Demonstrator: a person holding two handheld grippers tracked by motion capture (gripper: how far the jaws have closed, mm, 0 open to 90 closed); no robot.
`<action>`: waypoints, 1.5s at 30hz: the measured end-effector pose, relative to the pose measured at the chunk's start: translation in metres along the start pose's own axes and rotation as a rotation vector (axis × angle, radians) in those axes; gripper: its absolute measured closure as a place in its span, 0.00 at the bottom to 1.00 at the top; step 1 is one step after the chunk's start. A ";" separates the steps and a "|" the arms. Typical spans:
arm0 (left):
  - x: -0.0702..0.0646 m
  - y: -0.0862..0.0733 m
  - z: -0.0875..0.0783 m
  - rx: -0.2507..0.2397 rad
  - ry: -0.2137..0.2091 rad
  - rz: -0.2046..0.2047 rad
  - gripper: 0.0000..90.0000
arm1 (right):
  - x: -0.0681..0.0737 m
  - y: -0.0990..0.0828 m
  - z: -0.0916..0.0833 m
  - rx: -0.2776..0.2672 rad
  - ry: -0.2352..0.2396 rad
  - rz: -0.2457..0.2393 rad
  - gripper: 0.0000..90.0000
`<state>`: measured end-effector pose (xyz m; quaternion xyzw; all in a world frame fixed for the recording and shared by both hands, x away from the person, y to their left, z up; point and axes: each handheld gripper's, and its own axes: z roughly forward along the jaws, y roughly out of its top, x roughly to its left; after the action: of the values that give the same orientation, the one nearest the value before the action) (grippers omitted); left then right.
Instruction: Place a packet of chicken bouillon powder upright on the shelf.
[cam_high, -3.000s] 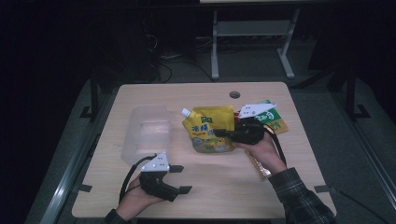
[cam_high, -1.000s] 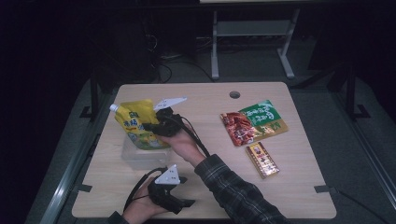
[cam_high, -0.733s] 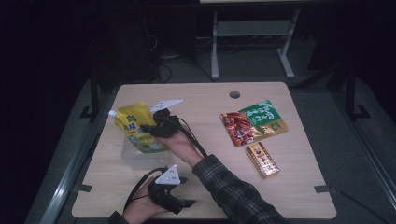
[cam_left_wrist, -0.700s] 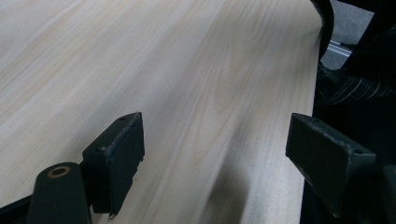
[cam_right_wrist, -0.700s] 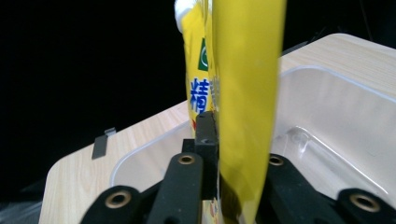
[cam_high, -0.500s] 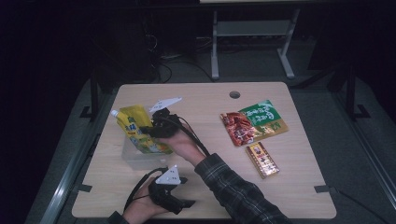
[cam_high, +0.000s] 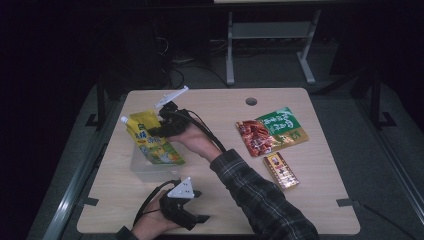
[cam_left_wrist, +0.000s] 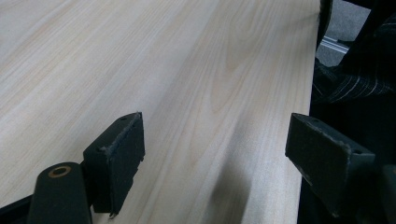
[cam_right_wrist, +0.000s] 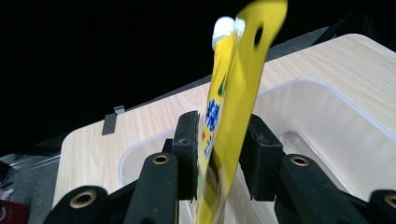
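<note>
A yellow spouted pouch (cam_high: 152, 145) stands tilted in the clear plastic bin (cam_high: 142, 171) at the table's left. My right gripper (cam_high: 157, 131) is at its upper right side. In the right gripper view the pouch (cam_right_wrist: 229, 112) stands blurred between the two black jaws over the bin (cam_right_wrist: 327, 91). The jaws have just been opening and no longer pinch it. My left gripper (cam_high: 201, 205) rests near the front edge. In its own view my left gripper (cam_left_wrist: 215, 149) is open, with only bare wood between the jaws.
A red and green snack packet (cam_high: 272, 131) lies at the right of the table, with a small red and gold packet (cam_high: 281, 170) in front of it. A cable hole (cam_high: 251, 101) sits near the far edge. My right forearm crosses the table's middle.
The right gripper carried the yellow pouch from mid-table to the bin at the left, set it in, and has since lifted slightly as its jaws parted. The left gripper stayed put.
</note>
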<state>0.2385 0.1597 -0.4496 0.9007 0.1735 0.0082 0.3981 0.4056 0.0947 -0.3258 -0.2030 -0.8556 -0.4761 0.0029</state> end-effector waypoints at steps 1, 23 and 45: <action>-0.001 0.000 0.000 -0.004 0.002 -0.013 0.21 | -0.001 0.003 0.002 0.010 -0.001 -0.009 0.75; -0.003 0.000 0.000 0.003 -0.004 -0.017 0.22 | 0.008 -0.002 0.003 -0.173 -0.049 0.090 1.00; -0.001 -0.002 0.002 0.033 -0.003 -0.008 0.22 | 0.017 -0.050 -0.003 -0.230 -0.042 0.022 0.94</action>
<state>0.2374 0.1592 -0.4518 0.9065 0.1765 0.0026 0.3836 0.3721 0.0745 -0.3617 -0.2212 -0.7930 -0.5667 -0.0333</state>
